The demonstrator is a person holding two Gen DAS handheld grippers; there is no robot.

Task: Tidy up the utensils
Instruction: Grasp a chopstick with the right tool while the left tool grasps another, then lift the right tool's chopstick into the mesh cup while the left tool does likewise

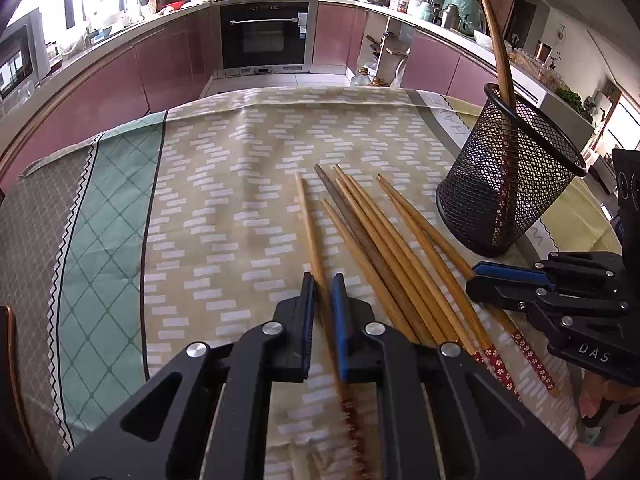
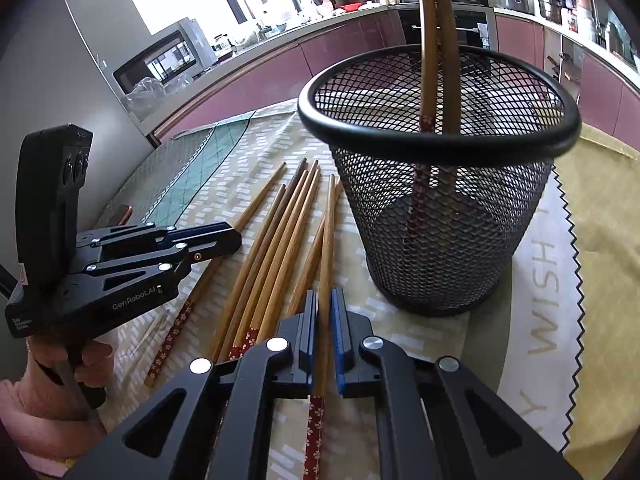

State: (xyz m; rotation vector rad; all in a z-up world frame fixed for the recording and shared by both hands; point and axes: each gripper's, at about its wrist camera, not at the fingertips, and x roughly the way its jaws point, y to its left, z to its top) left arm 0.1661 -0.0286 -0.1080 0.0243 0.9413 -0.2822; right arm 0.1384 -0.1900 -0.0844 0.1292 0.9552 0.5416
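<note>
Several wooden chopsticks (image 1: 384, 248) (image 2: 272, 248) with red flowered ends lie fanned on the patterned tablecloth (image 1: 224, 200). My left gripper (image 1: 322, 286) (image 2: 234, 238) is shut on the leftmost chopstick (image 1: 308, 224), which runs between its pads. My right gripper (image 2: 324, 298) (image 1: 474, 278) is shut on another chopstick (image 2: 329, 232) at the right of the fan. A black mesh cup (image 1: 508, 184) (image 2: 440, 220) stands upright just right of the pile. Two chopsticks (image 2: 430, 40) (image 1: 496, 40) lean inside it.
A yellow cloth (image 2: 600, 240) with a zigzag border lies under the cup. A flat dark object with a copper edge (image 2: 120, 214) rests on the table's far left. A person's hand (image 2: 92, 356) holds the left gripper. Pink kitchen cabinets and an oven (image 1: 264, 36) stand beyond the table.
</note>
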